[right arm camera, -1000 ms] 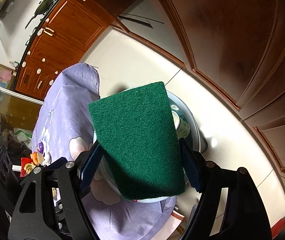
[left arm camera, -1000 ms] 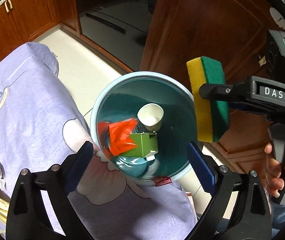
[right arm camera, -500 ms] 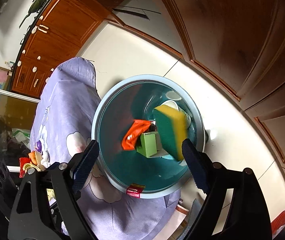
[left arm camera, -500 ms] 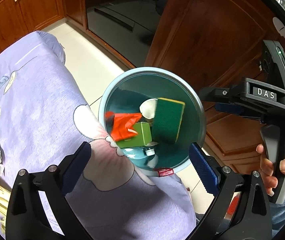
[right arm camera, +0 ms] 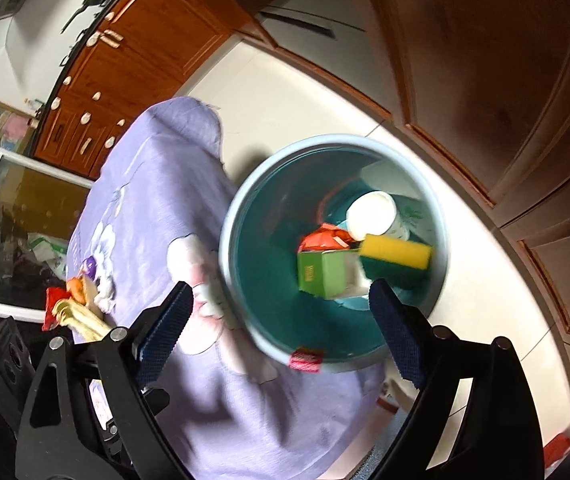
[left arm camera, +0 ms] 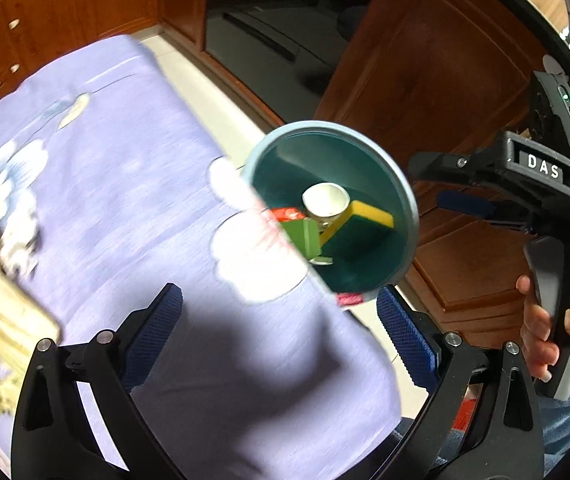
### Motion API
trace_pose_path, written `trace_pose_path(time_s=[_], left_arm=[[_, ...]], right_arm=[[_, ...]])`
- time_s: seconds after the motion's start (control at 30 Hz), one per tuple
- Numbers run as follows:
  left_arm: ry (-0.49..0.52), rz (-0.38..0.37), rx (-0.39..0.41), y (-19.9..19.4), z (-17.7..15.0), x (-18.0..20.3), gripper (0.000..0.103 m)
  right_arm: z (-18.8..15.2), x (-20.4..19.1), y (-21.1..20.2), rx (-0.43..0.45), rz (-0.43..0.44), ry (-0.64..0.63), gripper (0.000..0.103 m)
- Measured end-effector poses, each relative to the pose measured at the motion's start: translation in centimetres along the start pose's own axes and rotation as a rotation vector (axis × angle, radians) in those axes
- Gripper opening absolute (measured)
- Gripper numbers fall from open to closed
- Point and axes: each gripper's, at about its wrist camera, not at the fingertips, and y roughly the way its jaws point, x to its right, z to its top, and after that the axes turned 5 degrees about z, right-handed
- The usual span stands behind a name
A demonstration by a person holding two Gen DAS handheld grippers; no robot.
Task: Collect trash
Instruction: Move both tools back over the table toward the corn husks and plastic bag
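Right gripper [right arm camera: 281,316] tilts steeply down, jaws opening with nothing between its 2 blue pads. Left gripper [left arm camera: 279,330] tilts steeply down too, jaws wide and empty.

We see a round teal bin [right arm camera: 245,208] on the floor beside the bench. Inside lie a yellow-and-green sponge [right arm camera: 397,258], a white paper cup [right arm camera: 373,216] on its side, a green carton [right arm camera: 321,272] and an orange wrapper [right arm camera: 321,238].
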Motion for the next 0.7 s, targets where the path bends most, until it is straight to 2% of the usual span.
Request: trace_pose_path(time_s=[0.37, 0.7], left_arm=[[-0.159, 0.047, 0.054, -4.4, -6.5, -8.0, 0.098], [-0.329, 0.093, 0.085, -6.7, -12.0, -17.2, 0.098]], right_arm=[[-4.0, -8.8, 2.3, -0.056, 0.043, -0.163, 0.089], [-8.1, -20.3, 9.2, -0.186, 0.073, -0.372, 0.089]])
